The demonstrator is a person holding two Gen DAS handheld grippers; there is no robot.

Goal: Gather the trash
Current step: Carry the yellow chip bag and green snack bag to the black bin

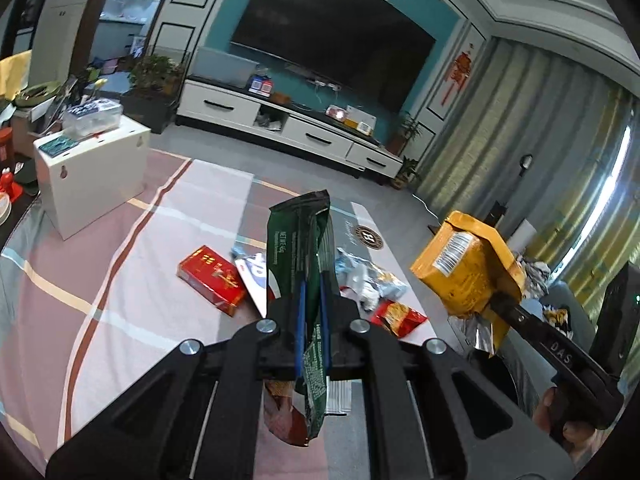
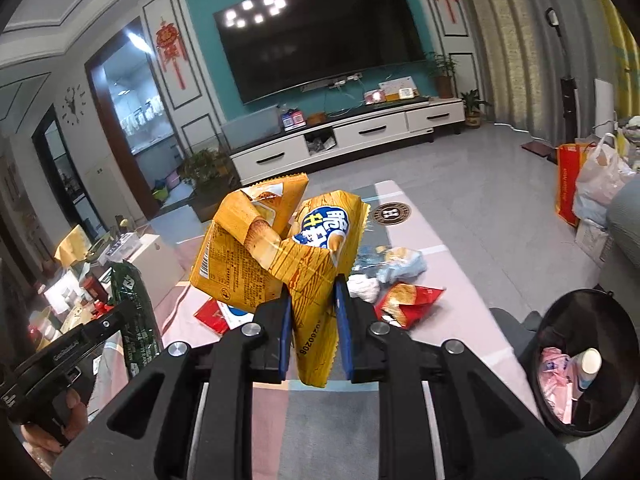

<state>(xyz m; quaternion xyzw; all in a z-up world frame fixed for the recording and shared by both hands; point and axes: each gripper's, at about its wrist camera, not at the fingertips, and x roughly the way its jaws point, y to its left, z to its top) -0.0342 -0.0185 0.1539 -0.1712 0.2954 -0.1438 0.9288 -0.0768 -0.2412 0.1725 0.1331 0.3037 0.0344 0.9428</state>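
The left gripper [image 1: 311, 296] was matte black, with two broad arms that spread toward the camera and had triangular cut-outs. Four round silver screws sat across its front. Its fingers [image 1: 300, 320] were black blocks lined with thin blue pads. The right gripper [image 2: 313, 312] was built the same: black frame, four silver screws, blue-lined fingers [image 2: 285, 320]. Seen from the side, one gripper body bore white lettering, "DAS", and the other a small white printed label on its black casing
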